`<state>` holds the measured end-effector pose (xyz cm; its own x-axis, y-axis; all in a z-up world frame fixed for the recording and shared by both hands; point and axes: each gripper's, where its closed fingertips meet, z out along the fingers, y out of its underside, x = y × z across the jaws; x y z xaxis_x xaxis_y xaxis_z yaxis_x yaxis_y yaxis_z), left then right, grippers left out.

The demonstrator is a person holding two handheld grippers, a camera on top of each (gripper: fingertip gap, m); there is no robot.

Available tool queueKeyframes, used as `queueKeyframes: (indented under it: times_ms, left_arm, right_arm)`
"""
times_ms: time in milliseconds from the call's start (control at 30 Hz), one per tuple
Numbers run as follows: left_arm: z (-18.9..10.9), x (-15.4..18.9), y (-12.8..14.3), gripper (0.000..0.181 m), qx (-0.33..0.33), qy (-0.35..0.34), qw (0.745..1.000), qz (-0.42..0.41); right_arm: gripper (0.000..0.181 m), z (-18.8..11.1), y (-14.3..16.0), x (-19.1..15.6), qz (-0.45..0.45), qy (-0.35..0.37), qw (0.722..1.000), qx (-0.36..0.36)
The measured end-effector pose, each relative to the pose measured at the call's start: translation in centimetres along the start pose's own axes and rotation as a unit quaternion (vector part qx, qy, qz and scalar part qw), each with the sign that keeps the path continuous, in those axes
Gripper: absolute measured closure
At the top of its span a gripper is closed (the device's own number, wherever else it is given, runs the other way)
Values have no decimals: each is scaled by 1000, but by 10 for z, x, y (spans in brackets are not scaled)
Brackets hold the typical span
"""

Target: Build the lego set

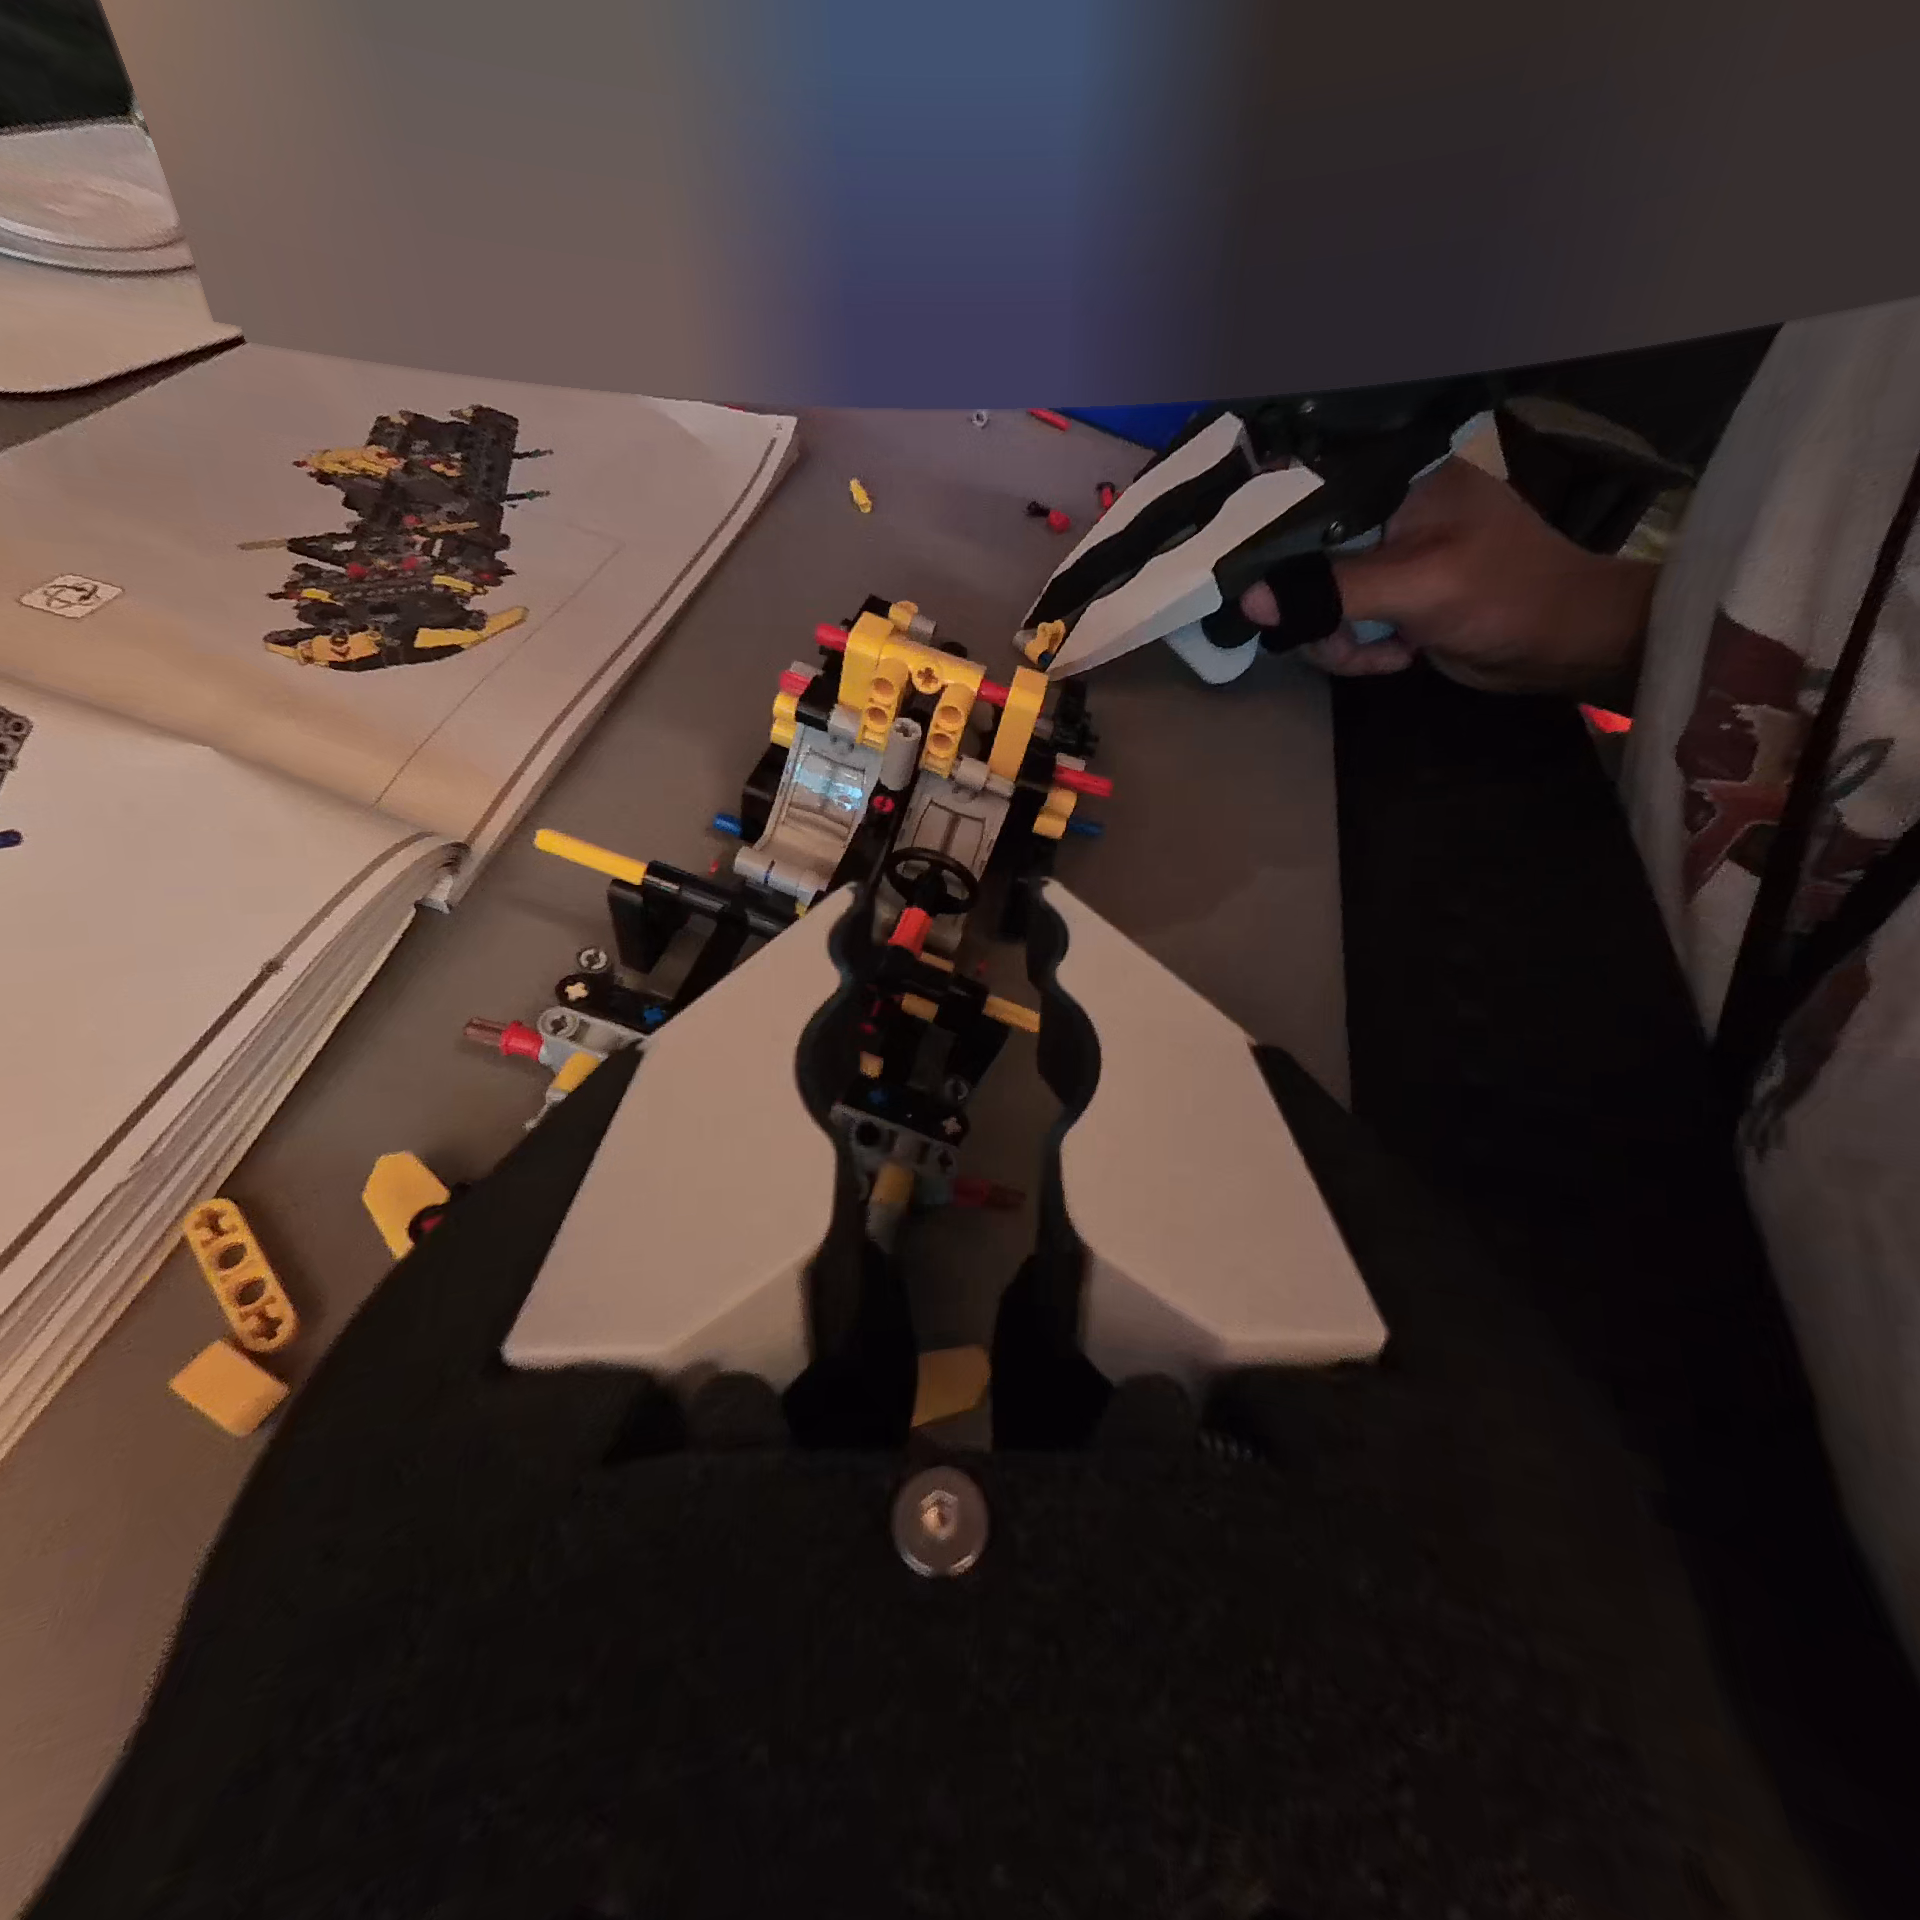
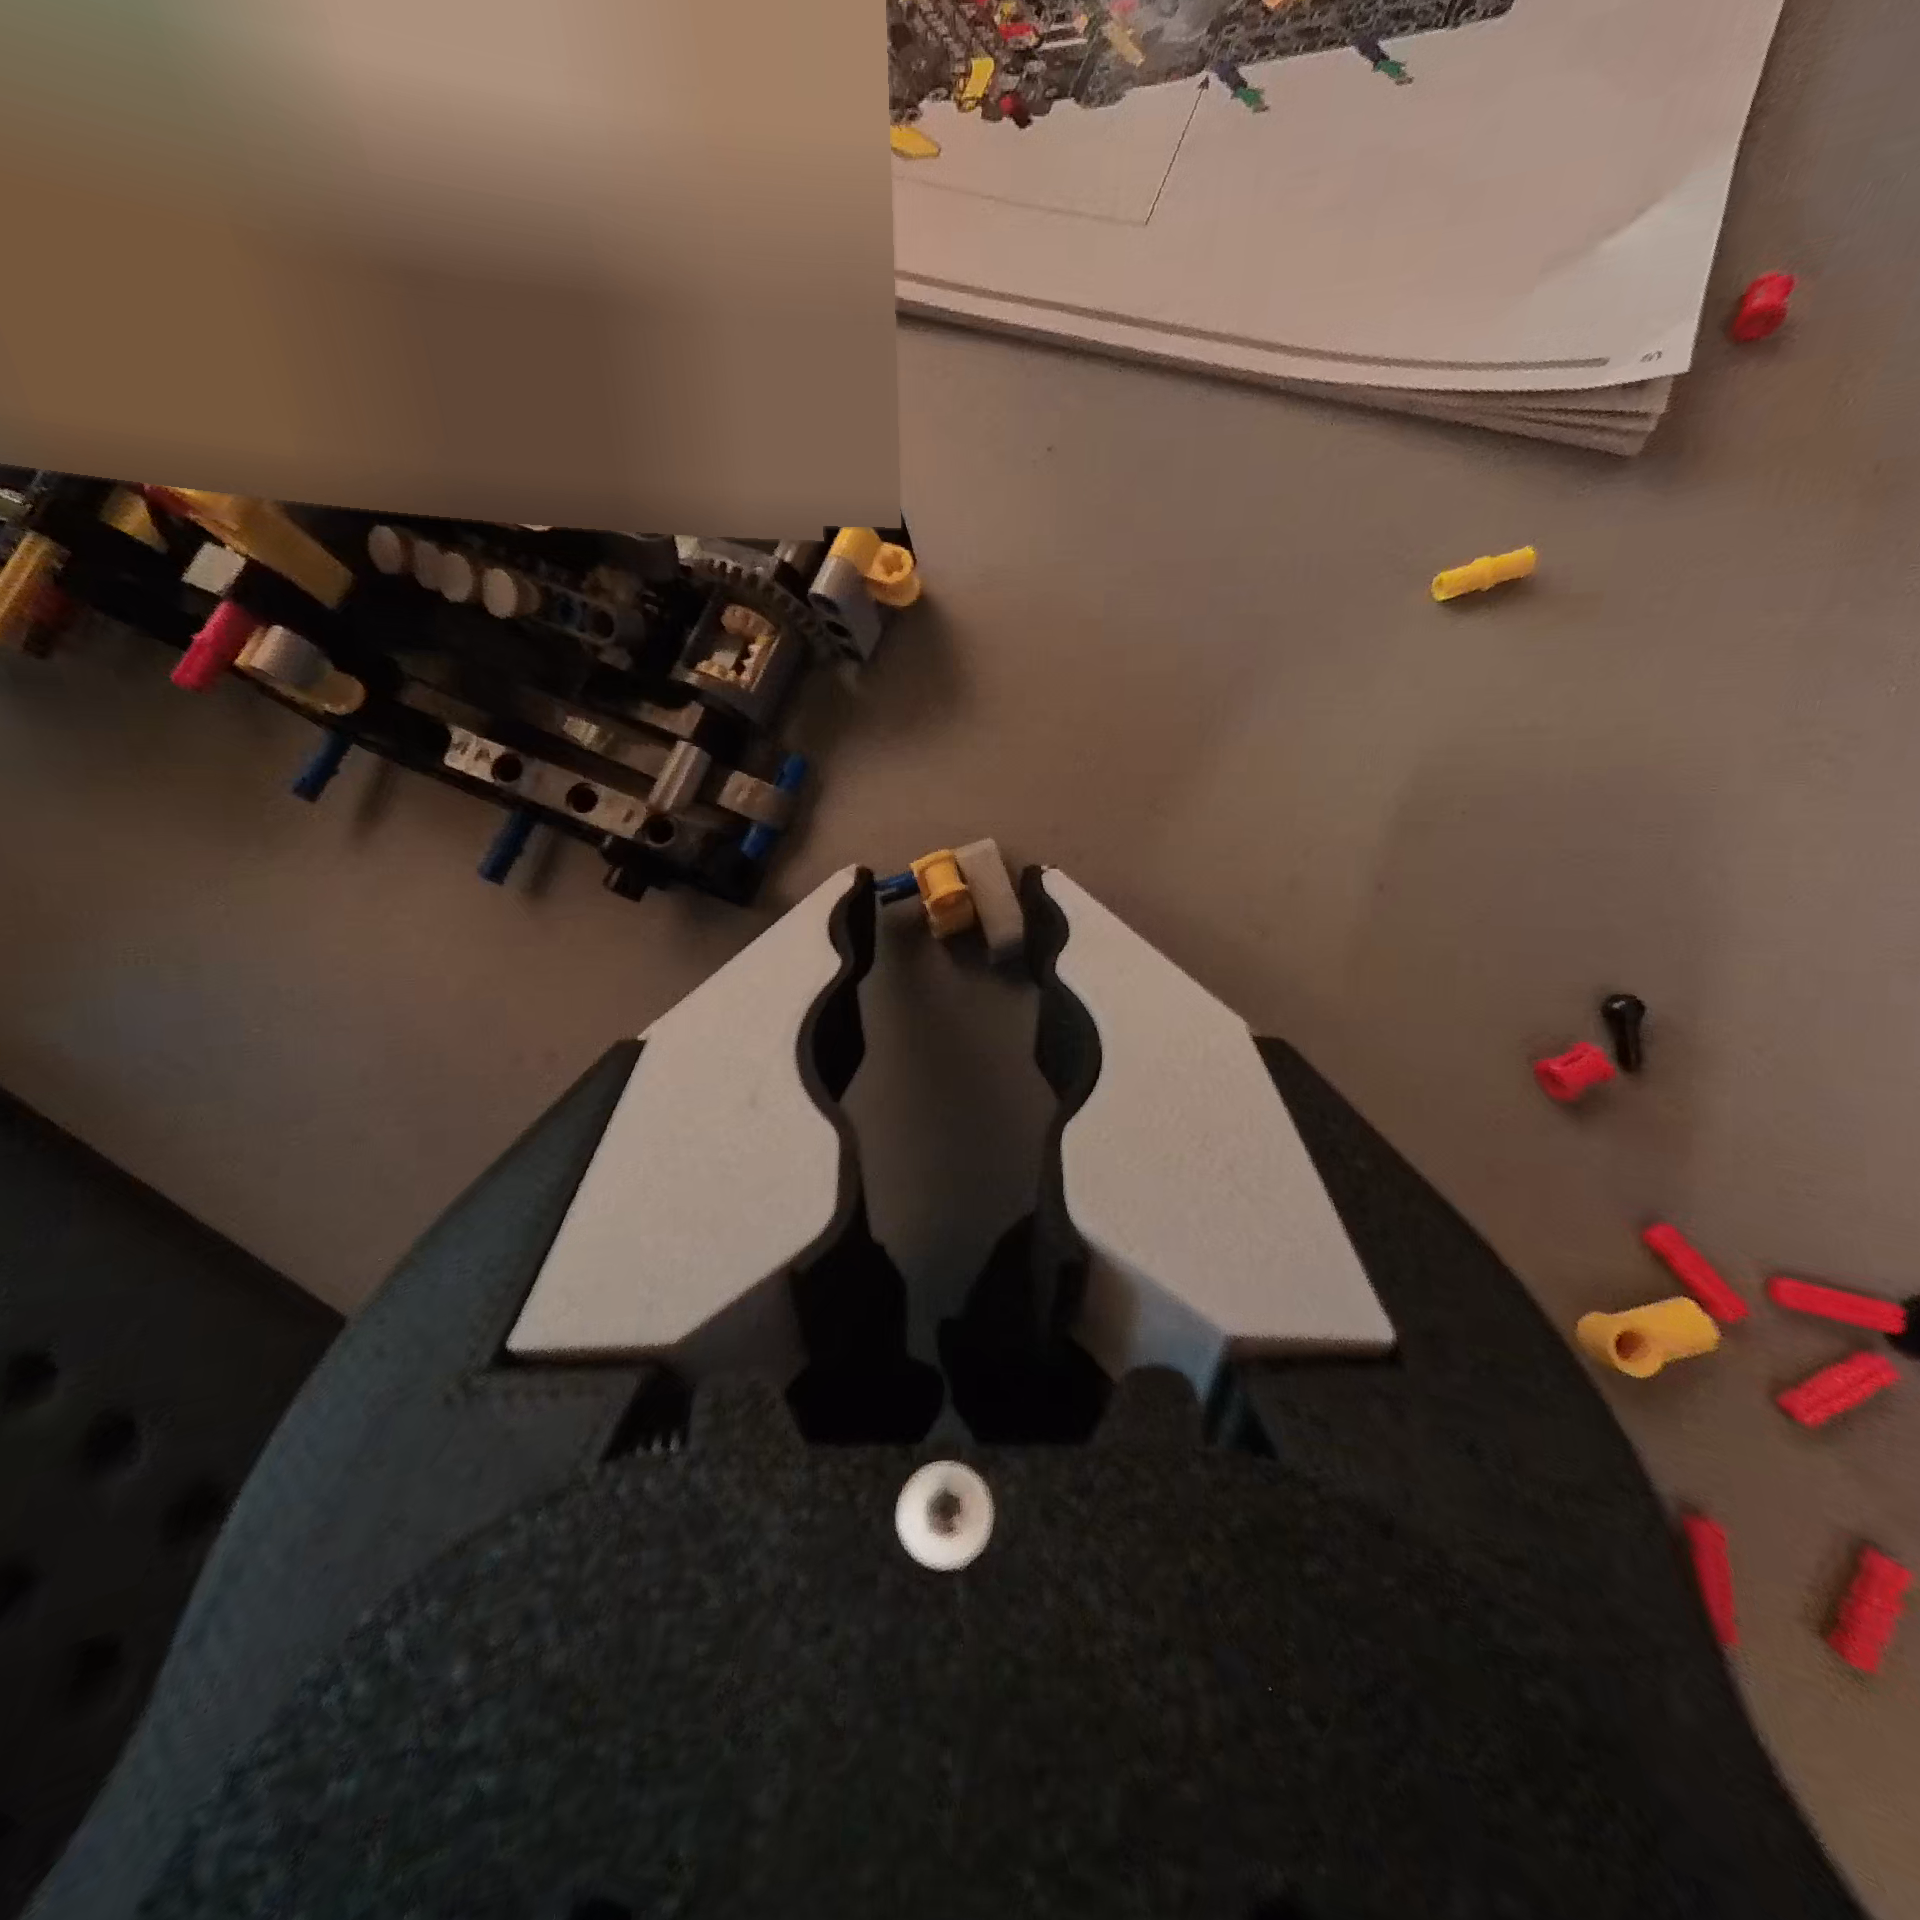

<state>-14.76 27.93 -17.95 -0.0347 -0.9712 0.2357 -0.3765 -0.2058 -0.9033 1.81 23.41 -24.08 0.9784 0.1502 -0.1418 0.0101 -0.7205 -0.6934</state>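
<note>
The jaws of the right gripper point(image 2: 951, 883) are pinching a small sub-assembly point(image 2: 961, 902), a yellow connector on a grey piece with a blue pin poking toward the left finger, caught only at the very tips. The jaws of the left gripper point(image 1: 951, 904) are closing around the near end of the half-built lego model point(image 1: 904, 790), just behind its black steering wheel point(image 1: 932, 881); whether the pads are actually pressing on it I cannot tell, since the model's dark beams are blending into the gap.

The model is lying near the bench's right edge, with the right gripper's tips hovering just beside its far yellow frame. Left of it, the open instruction booklet point(image 1: 343, 665) is covering the bench's left side. Loose parts are lying around: a yellow beam point(image 1: 241, 1276) and yellow panel point(image 1: 227, 1387) near the booklet's lower edge, and red pins point(image 2: 1696, 1270), a yellow connector point(image 2: 1647, 1335) and a yellow pin point(image 2: 1483, 574) scattered toward the far right corner.

The likeliest failure, as I judge it, is the sub-assembly twisting or popping out, because the tip grip is so shallow. Pushing it home could also slide the model if the left hold is loose.

Blurred patches are hiding the far end of the model and much of the bench; the target hole is not making itself out.
</note>
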Motion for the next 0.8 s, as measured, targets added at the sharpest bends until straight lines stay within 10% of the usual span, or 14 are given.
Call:
queueKeyframes:
  times_ms: [367, 633, 800]
  left_arm:
    - [7, 4, 7, 152, -31, -2, 999, 24]
    - [9, -4, 0, 143, -44, -51, 996, 66]
    - [-9, -11, -5, 110, -57, -38, 993, 98]
  right_arm:
    - [135, -4, -5, -13, -11, -51, 999, 11]
    - [130, -9, -11, -58, -229, -178, 956, 49]
    - [88, -3, -20, -71, -272, -168, 946, 46]
